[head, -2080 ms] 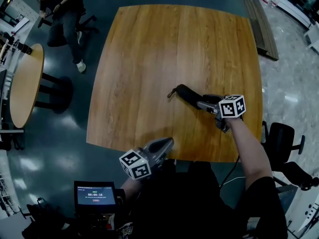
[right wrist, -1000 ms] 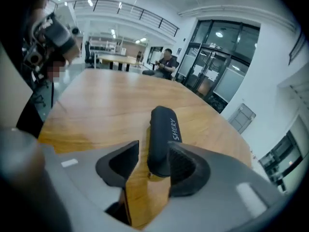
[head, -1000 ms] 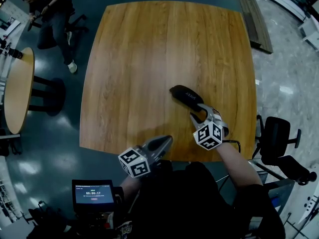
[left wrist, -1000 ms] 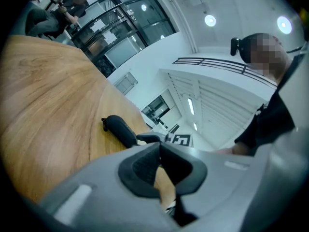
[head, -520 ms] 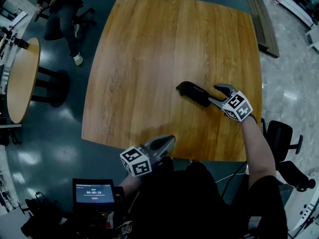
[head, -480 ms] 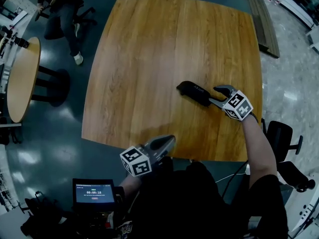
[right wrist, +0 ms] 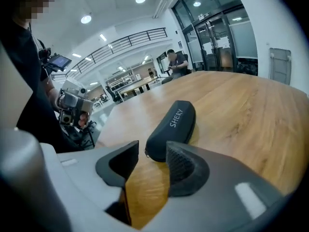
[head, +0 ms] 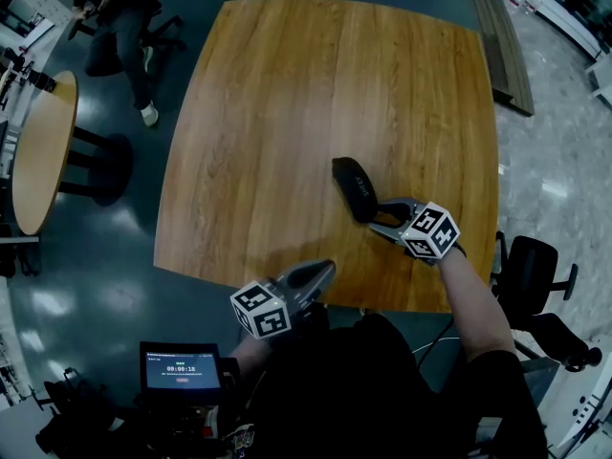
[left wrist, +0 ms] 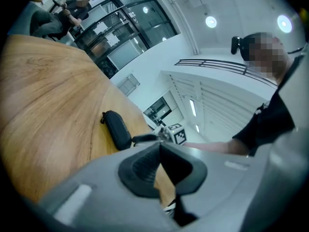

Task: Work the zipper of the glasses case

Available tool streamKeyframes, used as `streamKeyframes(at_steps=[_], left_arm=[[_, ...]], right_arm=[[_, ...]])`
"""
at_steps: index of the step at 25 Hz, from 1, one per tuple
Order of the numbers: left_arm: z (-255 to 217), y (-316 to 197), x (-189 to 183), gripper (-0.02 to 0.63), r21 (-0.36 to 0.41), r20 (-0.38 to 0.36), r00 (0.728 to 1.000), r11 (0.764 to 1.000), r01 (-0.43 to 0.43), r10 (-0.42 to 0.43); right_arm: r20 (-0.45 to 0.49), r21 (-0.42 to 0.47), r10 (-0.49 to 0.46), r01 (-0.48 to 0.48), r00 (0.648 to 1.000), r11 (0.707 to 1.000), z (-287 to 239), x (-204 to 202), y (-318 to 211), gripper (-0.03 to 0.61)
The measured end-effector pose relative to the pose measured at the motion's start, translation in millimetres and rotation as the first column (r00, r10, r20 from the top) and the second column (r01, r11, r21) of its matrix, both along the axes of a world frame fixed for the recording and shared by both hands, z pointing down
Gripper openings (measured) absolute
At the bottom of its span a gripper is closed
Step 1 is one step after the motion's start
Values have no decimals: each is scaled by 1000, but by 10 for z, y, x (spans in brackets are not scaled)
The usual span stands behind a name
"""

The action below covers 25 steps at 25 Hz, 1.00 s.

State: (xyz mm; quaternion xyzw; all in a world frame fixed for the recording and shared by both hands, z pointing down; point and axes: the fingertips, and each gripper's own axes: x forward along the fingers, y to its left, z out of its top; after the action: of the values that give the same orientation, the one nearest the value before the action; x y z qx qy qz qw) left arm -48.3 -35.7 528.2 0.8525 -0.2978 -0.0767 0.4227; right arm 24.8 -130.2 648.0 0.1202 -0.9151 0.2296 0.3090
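Right tongs (head: pixel 379 215), jaws apart, just narrowing, nothing between them, face the glasses case (head: pixel 354 187) near the desk (head: pixel 287 84)'s right edge, apparently seeking its zipper; left tongs (head: pixel 323 272), shut, wait.

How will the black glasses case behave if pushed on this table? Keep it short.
The glasses case probably keeps its shape: its rounded shell shows no sag. It likely slides rather than rolls, lying flat on the smooth wooden table. Small and slim, it may spin if pushed off-centre.
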Motion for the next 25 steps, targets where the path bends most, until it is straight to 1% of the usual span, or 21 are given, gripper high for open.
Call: streamKeyframes(at_steps=[4, 6, 7, 8, 9, 10, 11, 12, 13, 14, 15, 16, 17, 18, 19, 20, 21, 22, 24, 25], left_arm=[[28, -22, -4, 0, -8, -2, 1000, 1000, 3, -3], [32, -34, -6, 0, -11, -2, 1000, 1000, 6, -6], [30, -41, 0, 0, -10, -3, 1000, 1000, 8, -8], [25, -48, 5, 0, -9, -3, 1000, 1000, 10, -10], [16, -52, 4, 0, -7, -3, 1000, 1000, 13, -13], [4, -52, -12, 0, -6, -3, 1000, 1000, 16, -16], [-8, -49, -43, 0, -6, -1, 1000, 1000, 21, -21], [-17, -43, -79, 0, -5, -1, 1000, 1000, 26, -26], [-21, -38, -113, 0, -2, -1, 1000, 1000, 31, -31], [-21, -33, -142, 0, 3, 1, 999, 999, 39, -39], [-17, -30, -172, 0, 8, 4, 999, 999, 50, -50], [-14, -28, -208, 0, 13, 8, 998, 998, 65, -65], [-14, -27, -250, 0, 14, 10, 997, 997, 82, -82], [-20, -23, -284, 0, 14, 11, 995, 995, 100, -100], [-31, -12, -295, 0, 12, 11, 993, 993, 116, -117], [-41, 5, -279, 0, 11, 12, 991, 991, 131, -131], [-43, 23, -256, 0, 9, 12, 990, 990, 143, -143], [-33, 39, -252, 0, 6, 14, 988, 988, 155, -155], [19, 65, -332, 0, -6, 20, 983, 984, 181, -181], [49, 77, -386, 0, -15, 22, 981, 981, 194, -193]], right_arm=[[114, -67, 34, -26, 993, 997, -34, -460, 192, 178], [176, -102, 17, 1, 984, 995, -93, -692, 284, 177], [200, -97, -21, 41, 980, 994, -145, -783, 329, 178], [212, -69, -83, 99, 974, 993, -213, -842, 361, 193], [200, -17, -164, 171, 966, 985, -294, -862, 369, 210], [157, 53, -257, 252, 953, 966, -378, -844, 339, 218], [73, 132, -352, 341, 933, 931, -452, -787, 264, 238], [-53, 204, -439, 440, 897, 875, -495, -689, 138, 259], [-211, 255, -508, 549, 835, 796, -488, -551, -32, 277], [-381, 272, -555, 664, 739, 697, -427, -391, -224, 288], [-536, 253, -581, 773, 613, 582, -332, -242, -406, 298], [-653, 210, -589, 861, 476, 463, -229, -139, -556, 302], [-730, 160, -588, 923, 350, 350, -136, -97, -663, 322], [-774, 118, -582, 960, 250, 254, -61, -105, -730, 324], [-796, 93, -578, 979, 181, 179, -5, -141, -763, 334], [-804, 87, -577, 989, 141, 121, 31, -186, -770, 353], [-807, 94, -579, 993, 119, 73, 56, -238, -762, 357], [-807, 102, -581, 994, 102, 33, 83, -301, -748, 378], [-805, 101, -590, 994, 61, -34, 161, -459, -700, 382], [-802, 93, -595, 994, 44, -53, 208, -528, -662, 387]])
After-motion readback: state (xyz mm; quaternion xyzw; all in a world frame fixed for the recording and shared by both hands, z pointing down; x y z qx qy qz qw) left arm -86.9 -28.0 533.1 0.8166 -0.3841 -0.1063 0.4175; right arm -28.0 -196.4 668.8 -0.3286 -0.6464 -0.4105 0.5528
